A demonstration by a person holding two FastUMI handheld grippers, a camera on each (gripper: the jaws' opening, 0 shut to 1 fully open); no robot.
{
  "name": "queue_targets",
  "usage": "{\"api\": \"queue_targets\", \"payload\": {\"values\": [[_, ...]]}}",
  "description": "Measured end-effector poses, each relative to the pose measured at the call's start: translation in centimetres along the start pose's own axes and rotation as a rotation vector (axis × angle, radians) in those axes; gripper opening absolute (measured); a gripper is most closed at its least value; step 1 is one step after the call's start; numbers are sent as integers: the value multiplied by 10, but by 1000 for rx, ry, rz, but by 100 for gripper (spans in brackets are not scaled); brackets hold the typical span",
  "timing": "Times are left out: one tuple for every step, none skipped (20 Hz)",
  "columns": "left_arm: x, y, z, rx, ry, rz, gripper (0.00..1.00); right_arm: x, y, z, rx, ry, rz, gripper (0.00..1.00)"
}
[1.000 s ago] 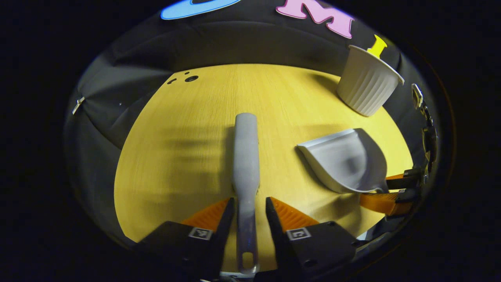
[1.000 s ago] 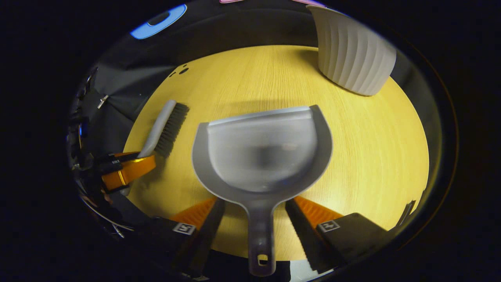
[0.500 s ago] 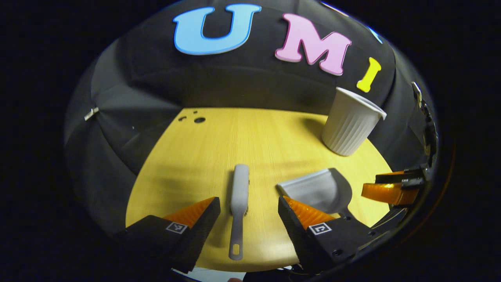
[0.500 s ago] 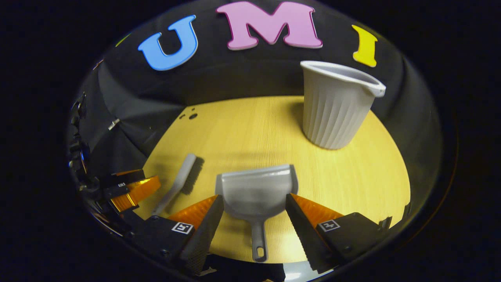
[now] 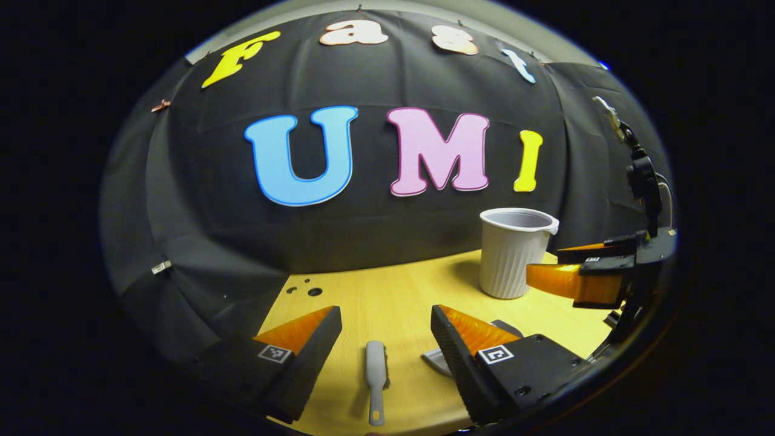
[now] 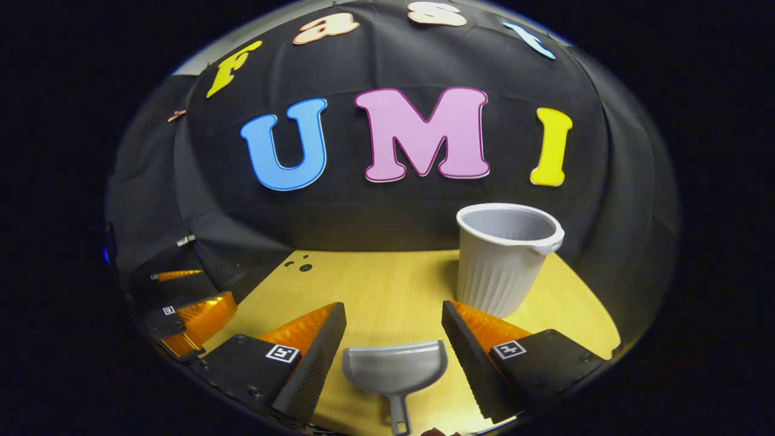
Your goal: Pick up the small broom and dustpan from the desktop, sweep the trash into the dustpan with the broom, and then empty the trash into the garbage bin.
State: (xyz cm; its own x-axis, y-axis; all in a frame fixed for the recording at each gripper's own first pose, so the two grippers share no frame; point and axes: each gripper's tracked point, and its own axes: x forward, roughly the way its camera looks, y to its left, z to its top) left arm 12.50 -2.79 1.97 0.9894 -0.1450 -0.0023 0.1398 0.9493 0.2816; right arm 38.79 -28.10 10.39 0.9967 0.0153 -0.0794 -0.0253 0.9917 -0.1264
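Both grippers are raised above the desktop [image 5: 393,290], jaws spread wide, nothing between the fingers.

Left gripper [image 5: 386,324], left gripper view: fingers apart, gap bare. Small broom [image 5: 376,378] lies flat on the wood below that gap, handle toward the camera, hang hole at the near end, dark bristles along its right side. Not touched by either finger. Dustpan [image 5: 437,361] is just right of the broom — mostly hidden behind the right-hand finger, with a bit of its edge visible on either side of that finger. Garbage bin [image 5: 514,251], a white ribbed cup with a small spout on the rim, stands upright at the back right of the desktop, near the black cloth wall [image 5: 212,242]. Right gripper [image 5: 560,266] floats at the right edge of this view, in front of and just right of the bin, held off the wood.

Right gripper view: right gripper [image 6: 393,324] wide open too. Dustpan [image 6: 395,369] sits flat on the desktop [image 6: 375,284] below the gap, scoop mouth facing away, handle pointing back at the camera — clear of both fingers. Garbage bin [image 6: 502,266] upright behind the right-hand finger, well beyond the dustpan. Can't tell whether anything is inside it. Left gripper [image 6: 184,303] visible at the far left.

A few small dark holes [image 6: 300,265] sit at the desktop's back left corner.
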Motion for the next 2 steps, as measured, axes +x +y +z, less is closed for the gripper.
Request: {"api": "queue_targets", "payload": {"values": [[-2,-3,4,-6,-10,-9,96,-6,0,5,-7,-23,-11,99],[-2,-4,5,-12,-22,-16,97,-13,2,12,6,-48,-10,99]]}}
